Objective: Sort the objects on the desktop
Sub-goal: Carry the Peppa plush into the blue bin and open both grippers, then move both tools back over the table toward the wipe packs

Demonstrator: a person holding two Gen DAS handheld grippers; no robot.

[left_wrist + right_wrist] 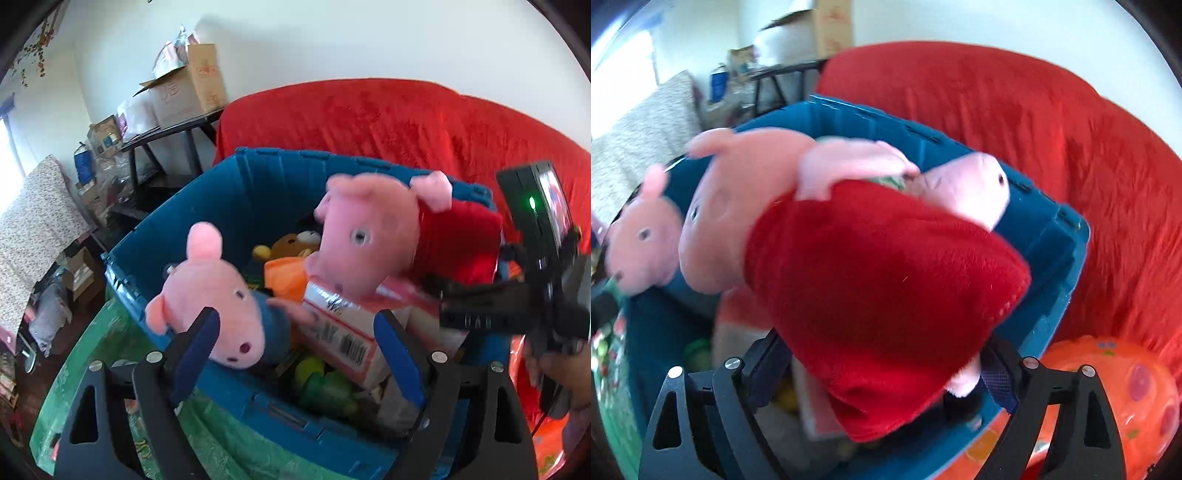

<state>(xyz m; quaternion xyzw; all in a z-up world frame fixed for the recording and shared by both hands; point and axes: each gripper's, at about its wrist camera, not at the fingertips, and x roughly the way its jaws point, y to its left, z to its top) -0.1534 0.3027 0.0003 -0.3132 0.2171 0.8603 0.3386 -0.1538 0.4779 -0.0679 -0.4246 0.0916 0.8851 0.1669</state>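
My right hand-held gripper (886, 373) grips the red pig (886, 280) by its hem; left one (295, 350) wide, empty. It could slip outside the bin (1045, 236).

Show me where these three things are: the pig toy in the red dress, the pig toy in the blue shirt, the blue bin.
pig toy in the red dress (886, 295), right wrist view, on its red dress.
pig toy in the blue shirt (218, 299), left wrist view, on its pink head.
blue bin (236, 206), left wrist view, on its inner left wall.
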